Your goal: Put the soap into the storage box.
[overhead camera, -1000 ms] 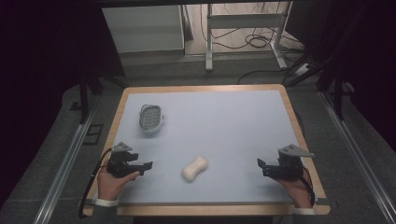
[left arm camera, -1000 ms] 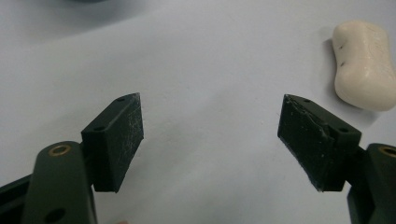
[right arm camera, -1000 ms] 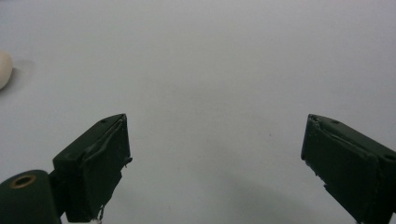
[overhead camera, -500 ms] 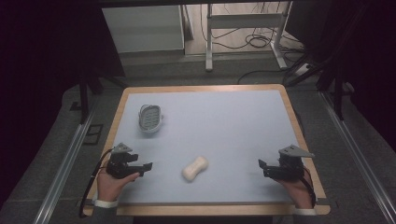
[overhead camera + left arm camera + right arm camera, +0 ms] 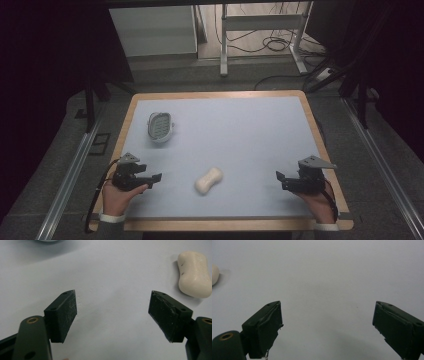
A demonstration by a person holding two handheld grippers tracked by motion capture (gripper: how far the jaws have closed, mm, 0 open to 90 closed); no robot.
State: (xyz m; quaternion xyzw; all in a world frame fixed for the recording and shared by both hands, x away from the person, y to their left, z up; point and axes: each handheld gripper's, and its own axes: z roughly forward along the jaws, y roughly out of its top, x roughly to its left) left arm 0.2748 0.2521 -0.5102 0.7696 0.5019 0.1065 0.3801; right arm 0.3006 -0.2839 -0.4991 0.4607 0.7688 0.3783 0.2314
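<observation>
While jaws gape: one soap (image 5: 209, 180), one dish (image 5: 160, 126).

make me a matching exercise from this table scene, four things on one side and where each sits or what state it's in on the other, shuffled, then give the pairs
Things
1. soap bar
2. soap dish
3. left claw
4. right claw

Places or states
A. far left part of the table, nothing in it
B. open, near the table's right edge
C. lying near the front middle, between the two claws
D. open, with the soap bar ahead and to its right in its own view

Pairs: 1-C, 2-A, 3-D, 4-B
</observation>
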